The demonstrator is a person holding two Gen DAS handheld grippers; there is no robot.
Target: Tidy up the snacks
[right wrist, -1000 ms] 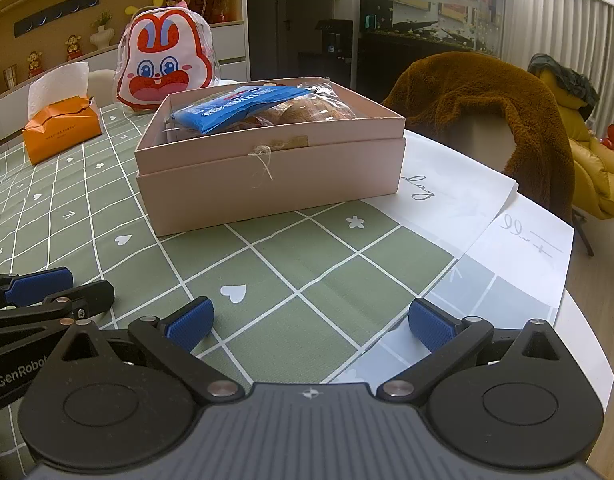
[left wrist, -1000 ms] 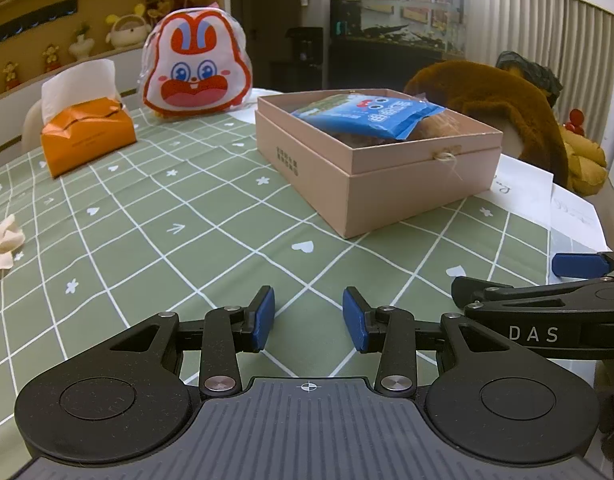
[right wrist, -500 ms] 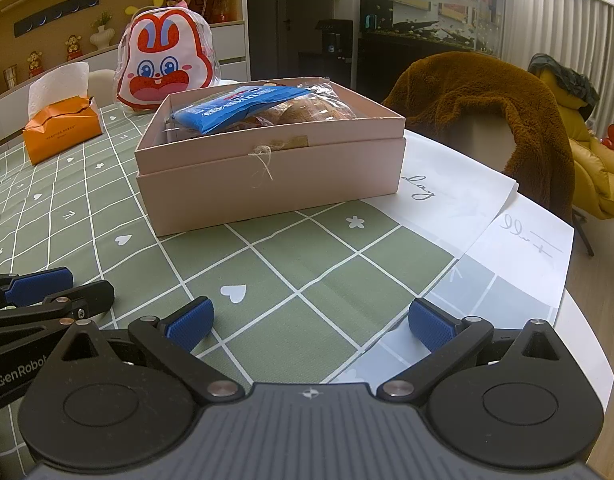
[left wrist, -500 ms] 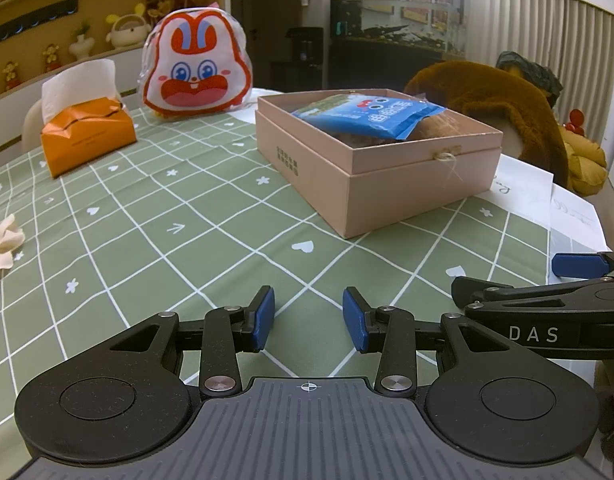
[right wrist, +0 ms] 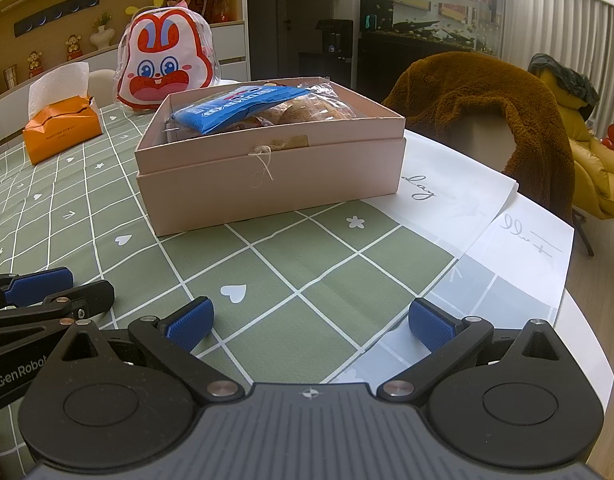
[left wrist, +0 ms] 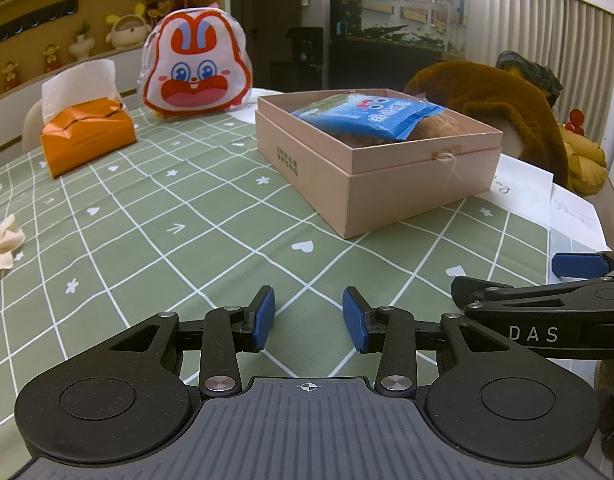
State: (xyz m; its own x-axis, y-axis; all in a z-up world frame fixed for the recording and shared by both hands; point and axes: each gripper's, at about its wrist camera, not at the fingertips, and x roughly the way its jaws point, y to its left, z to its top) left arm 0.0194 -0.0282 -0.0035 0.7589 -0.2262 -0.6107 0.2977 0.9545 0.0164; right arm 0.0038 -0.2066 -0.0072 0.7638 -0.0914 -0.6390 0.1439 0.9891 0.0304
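Broadly, the round table under a sage-green checked tablecloth (left wrist: 195, 216) fills both views, and the work looks close to finished, since no loose snack lies on the cloth. The sensible course, as I judge it, is to check the box for anything standing proud of the rim and press it flat from above, not from the side, because the thin wrappers would slide and crumple.

The pale pink rectangular cardboard box (right wrist: 275, 168) sits upper centre in the right wrist view, open-topped, with a twine tie (right wrist: 263, 156) hanging on its near wall. The same box (left wrist: 387, 184) shows right of centre in the left wrist view. Inside, a blue foil snack packet (right wrist: 243, 108) lies tilted on top, its corner just over the rim, above clear-wrapped brown baked goods (right wrist: 307, 110); how many there are I cannot tell.

Behind the box, upper left, a red and white rabbit-faced pouch (left wrist: 197, 70) stands upright; its contents are hidden. Left of it an orange tissue box (left wrist: 89, 136) has one white sheet pulled up.

Low in the right wrist frame, the right gripper (right wrist: 311, 324) rests spread wide, holding nothing. The left gripper (left wrist: 309, 314) sits at the bottom of its own frame, partly parted with a modest gap and equally empty, well apart from the box.
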